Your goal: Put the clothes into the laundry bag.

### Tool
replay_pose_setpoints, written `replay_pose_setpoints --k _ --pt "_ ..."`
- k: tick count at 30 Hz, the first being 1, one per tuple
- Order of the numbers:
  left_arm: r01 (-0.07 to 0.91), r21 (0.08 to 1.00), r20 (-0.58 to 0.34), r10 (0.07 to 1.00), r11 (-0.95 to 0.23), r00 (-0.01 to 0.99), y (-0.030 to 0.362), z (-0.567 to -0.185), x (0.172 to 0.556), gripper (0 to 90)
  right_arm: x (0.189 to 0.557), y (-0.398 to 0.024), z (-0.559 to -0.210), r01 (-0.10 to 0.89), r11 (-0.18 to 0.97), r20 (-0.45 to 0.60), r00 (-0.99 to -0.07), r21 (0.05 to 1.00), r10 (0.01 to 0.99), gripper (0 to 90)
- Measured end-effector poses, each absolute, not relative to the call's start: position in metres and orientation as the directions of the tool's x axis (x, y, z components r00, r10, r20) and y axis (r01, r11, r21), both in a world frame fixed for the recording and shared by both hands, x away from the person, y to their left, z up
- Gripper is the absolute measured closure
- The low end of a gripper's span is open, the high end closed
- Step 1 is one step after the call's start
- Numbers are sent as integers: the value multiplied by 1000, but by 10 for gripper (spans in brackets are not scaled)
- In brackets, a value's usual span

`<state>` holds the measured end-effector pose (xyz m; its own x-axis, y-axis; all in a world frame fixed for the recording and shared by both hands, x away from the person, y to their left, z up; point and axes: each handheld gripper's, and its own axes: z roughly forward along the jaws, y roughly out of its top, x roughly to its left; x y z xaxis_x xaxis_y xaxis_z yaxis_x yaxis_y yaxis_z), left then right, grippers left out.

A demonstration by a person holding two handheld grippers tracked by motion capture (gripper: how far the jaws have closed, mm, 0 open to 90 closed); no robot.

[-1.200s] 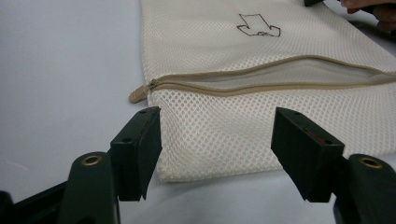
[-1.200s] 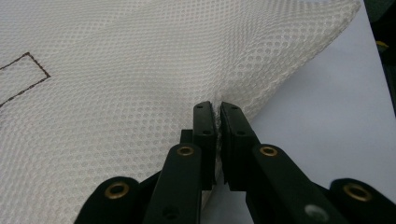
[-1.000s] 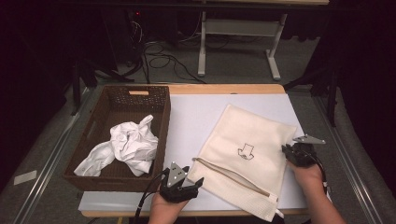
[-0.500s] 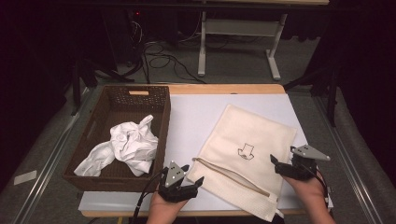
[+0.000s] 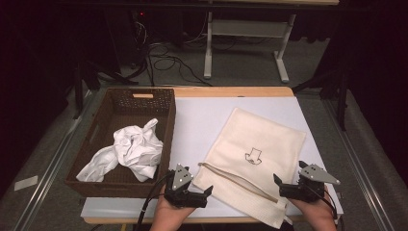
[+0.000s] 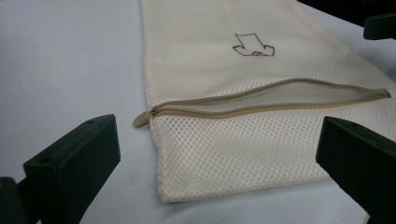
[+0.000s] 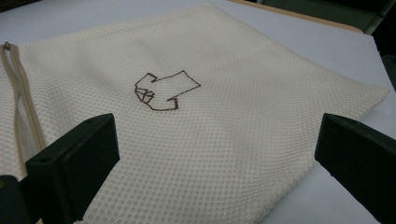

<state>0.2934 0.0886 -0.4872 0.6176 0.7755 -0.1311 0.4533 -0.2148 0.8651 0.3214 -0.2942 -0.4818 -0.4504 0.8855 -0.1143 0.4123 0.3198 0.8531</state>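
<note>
The table (image 5: pixel 202 120) bears the cream mesh bag (image 5: pixel 250 168) flat beside the basket (image 5: pixel 96 139). The right gripper (image 5: pixel 281 185) has drawn back toward the bag's near corner; the left gripper (image 5: pixel 202 192) sits by the zip (image 6: pixel 261 100). Both have just been opening, jaws apart, nothing held. The left gripper view shows the zip gaping.

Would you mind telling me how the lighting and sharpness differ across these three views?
High view: the table is lit while the room behind is nearly black, and the picture is soft. Left gripper view: the mesh bag and its zipper are crisp, the near jaws slightly blurred. Right gripper view: even light, no glare, the mesh weave sharp around the embroidered mark.
</note>
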Motion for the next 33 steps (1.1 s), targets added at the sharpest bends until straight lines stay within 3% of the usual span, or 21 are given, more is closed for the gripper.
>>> replay_pose_setpoints --k 15,18,33 --pt "371 914 -145 726 -161 672 104 -439 276 16 322 -292 -483 430 291 -75 -451 855 889 5" --pt "345 923 -113 737 -170 666 109 -430 271 18 323 -292 -483 429 296 -82 -452 854 888 4" --pt "330 938 -100 834 -102 542 159 -418 275 18 325 -296 -484 410 312 -92 -474 857 876 5"
